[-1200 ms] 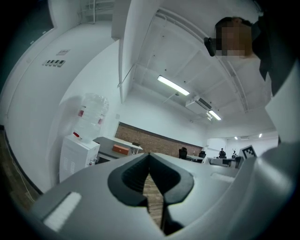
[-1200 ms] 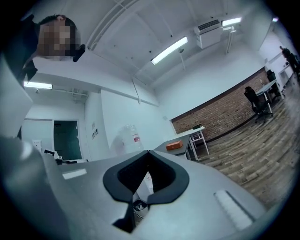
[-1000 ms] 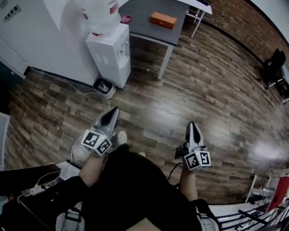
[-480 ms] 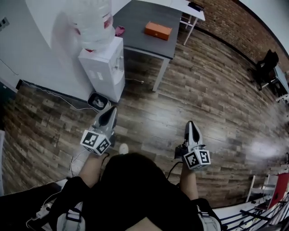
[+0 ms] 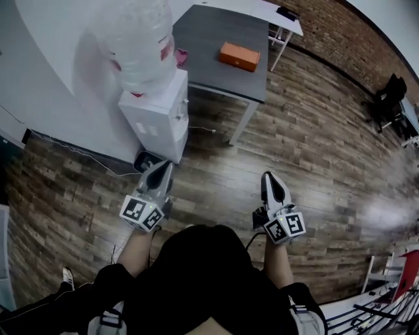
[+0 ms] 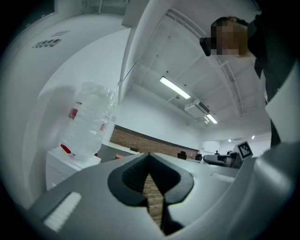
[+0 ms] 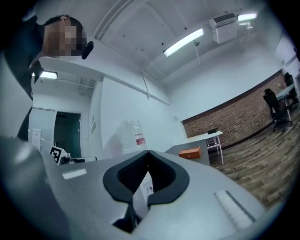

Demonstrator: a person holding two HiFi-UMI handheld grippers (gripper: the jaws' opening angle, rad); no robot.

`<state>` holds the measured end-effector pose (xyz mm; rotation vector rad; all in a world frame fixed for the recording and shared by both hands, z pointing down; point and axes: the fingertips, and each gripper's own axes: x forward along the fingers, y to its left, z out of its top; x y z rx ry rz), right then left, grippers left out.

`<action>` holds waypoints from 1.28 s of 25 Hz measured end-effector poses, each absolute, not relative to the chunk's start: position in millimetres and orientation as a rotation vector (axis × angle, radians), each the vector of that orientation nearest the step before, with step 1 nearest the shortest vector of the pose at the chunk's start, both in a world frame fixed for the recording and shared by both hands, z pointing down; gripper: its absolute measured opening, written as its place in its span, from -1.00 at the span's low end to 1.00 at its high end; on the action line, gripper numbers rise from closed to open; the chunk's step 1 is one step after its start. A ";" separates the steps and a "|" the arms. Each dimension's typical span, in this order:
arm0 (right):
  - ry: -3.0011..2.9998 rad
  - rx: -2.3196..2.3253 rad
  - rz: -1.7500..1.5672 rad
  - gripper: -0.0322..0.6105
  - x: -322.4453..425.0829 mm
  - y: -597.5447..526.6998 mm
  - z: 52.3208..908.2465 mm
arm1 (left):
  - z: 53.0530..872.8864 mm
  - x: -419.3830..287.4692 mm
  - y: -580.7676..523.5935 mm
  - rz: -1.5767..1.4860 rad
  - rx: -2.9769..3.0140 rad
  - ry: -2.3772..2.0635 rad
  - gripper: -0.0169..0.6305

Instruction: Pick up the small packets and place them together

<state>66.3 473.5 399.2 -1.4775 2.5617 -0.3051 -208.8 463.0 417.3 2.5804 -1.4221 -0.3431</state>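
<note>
No small packets show in any view. In the head view my left gripper (image 5: 162,171) is held out over the wooden floor, shut and empty, pointing toward the water dispenser (image 5: 157,114). My right gripper (image 5: 272,184) is beside it to the right, also shut with nothing between its jaws. An orange box (image 5: 238,56) lies on the dark grey table (image 5: 209,46) ahead; the same orange box (image 7: 189,153) shows in the right gripper view. In the left gripper view the jaws (image 6: 149,154) meet at the tips, with the dispenser's bottle (image 6: 89,124) at the left.
The white water dispenser with its clear bottle (image 5: 139,39) stands against the wall, a small bin (image 5: 147,160) at its foot. A pink item (image 5: 181,57) lies on the table's left edge. A white desk (image 5: 288,16) stands behind. Black chairs (image 5: 389,98) sit at the far right.
The person has walked forward: the dispenser and the table have come nearer and shifted in view. The floor cables at the lower left have dropped out of sight. Both grippers stay shut.
</note>
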 end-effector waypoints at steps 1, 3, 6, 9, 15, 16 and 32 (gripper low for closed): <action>2.571 -1.491 -0.298 -0.89 65.8 466.8 400.0 | 419.0 -209.9 455.3 -0.340 2.579 -1.419 -0.95; 2.562 -1.531 -0.309 -0.89 72.1 451.6 402.6 | 421.0 -209.9 440.5 -0.334 2.576 -1.416 -0.95; 2.531 -1.562 -0.337 -0.89 82.6 426.9 407.4 | 424.2 -207.3 418.8 -0.332 2.575 -1.419 -0.95; 2.532 -1.547 -0.332 -0.89 86.0 396.0 410.4 | 424.8 -202.7 391.9 -0.344 2.561 -1.436 -0.95; 2.569 -1.453 -0.321 -0.89 97.8 324.5 408.7 | 417.0 -184.1 336.9 -0.344 2.572 -1.507 -0.95; 2.577 -1.439 -0.313 -0.89 100.7 313.1 406.8 | 414.3 -180.2 327.6 -0.346 2.573 -1.518 -0.95; 2.650 -1.374 -0.279 -0.89 150.0 209.1 408.0 | 412.6 -115.2 211.5 -0.281 2.598 -1.502 -0.95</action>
